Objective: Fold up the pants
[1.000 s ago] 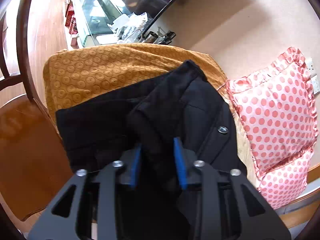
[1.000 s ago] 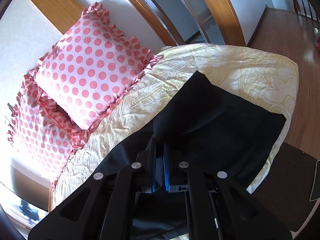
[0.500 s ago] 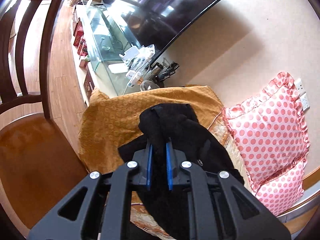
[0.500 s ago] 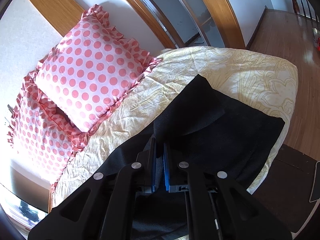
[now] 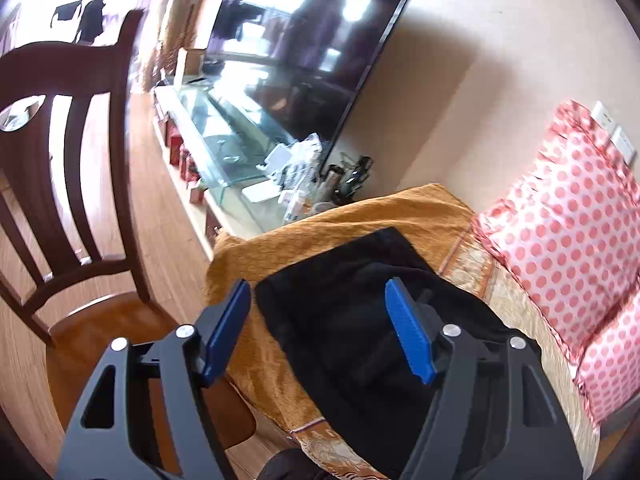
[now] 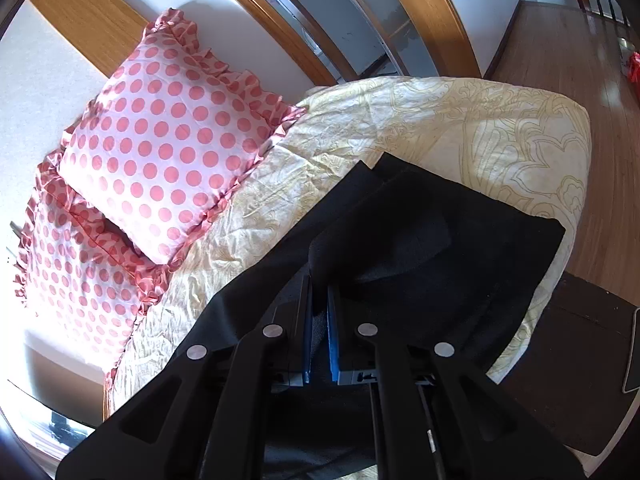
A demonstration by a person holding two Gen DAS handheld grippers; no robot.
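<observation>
The black pants (image 5: 352,320) lie on an orange-gold patterned cover (image 5: 280,252) in the left wrist view. My left gripper (image 5: 320,308) is open above them, its blue pads wide apart and holding nothing. In the right wrist view the black pants (image 6: 440,248) lie spread over a cream patterned cover (image 6: 500,128), with one layer folded over. My right gripper (image 6: 320,292) is shut on a fold of the pants fabric between its blue pads.
Two pink polka-dot pillows (image 6: 168,144) lean against the wall; one shows in the left wrist view (image 5: 572,224). A dark wooden chair (image 5: 60,184) stands at left, with a glass TV stand (image 5: 224,148) and television (image 5: 304,52) behind. A dark stool (image 6: 580,360) sits at right.
My left gripper has opened and let go of the pants fabric, which now lies flatter on the orange cover; it pulled back. My right gripper stays shut on the fabric, barely moved.
</observation>
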